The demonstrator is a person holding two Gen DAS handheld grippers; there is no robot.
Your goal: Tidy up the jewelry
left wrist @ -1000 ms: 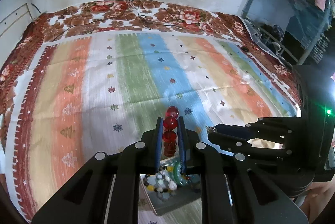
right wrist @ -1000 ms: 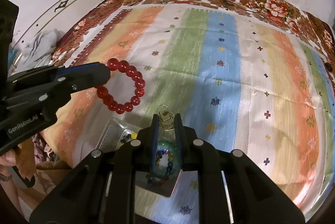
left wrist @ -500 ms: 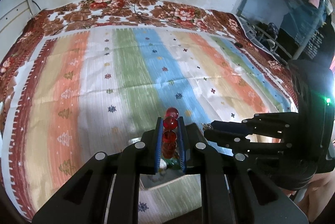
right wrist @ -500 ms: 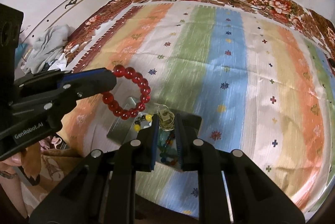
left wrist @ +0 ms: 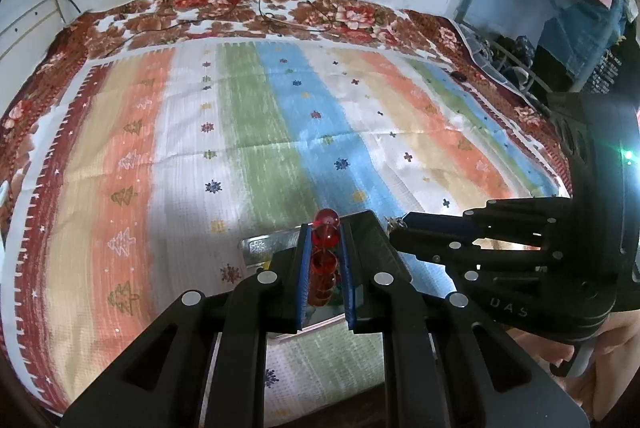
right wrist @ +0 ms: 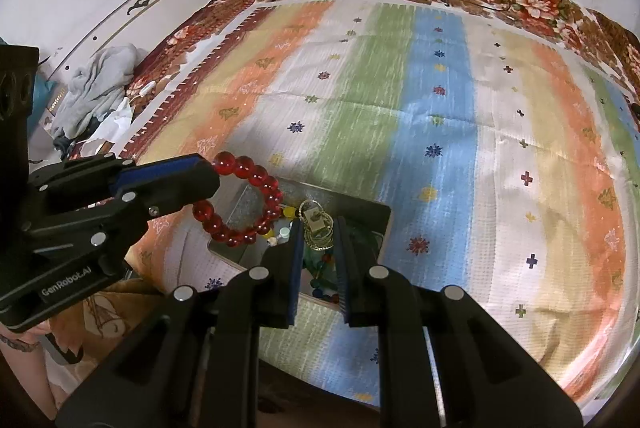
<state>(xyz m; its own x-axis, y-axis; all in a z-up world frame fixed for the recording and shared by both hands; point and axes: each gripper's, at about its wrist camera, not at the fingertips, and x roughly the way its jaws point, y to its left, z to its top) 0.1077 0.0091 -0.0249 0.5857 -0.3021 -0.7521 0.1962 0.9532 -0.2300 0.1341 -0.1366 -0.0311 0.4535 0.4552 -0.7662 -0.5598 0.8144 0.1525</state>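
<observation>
My left gripper is shut on a red bead bracelet, held edge-on between the blue pads. In the right wrist view the left gripper holds the bracelet as a ring over the left part of a metal tray. My right gripper is shut on a small card of gold hoop earrings, above the tray. Several coloured beads lie in the tray. In the left wrist view the right gripper is just right of mine, and the tray lies mostly hidden under the fingers.
A striped cloth covers the bed, with a floral border at the far side. Black cables run from the wall onto it. A heap of clothes lies beside the bed at the left. A dark rack stands at the right.
Both grippers have drawn back and up with their jewelry still held. The tray now shows further forward under them, more of it in view.
</observation>
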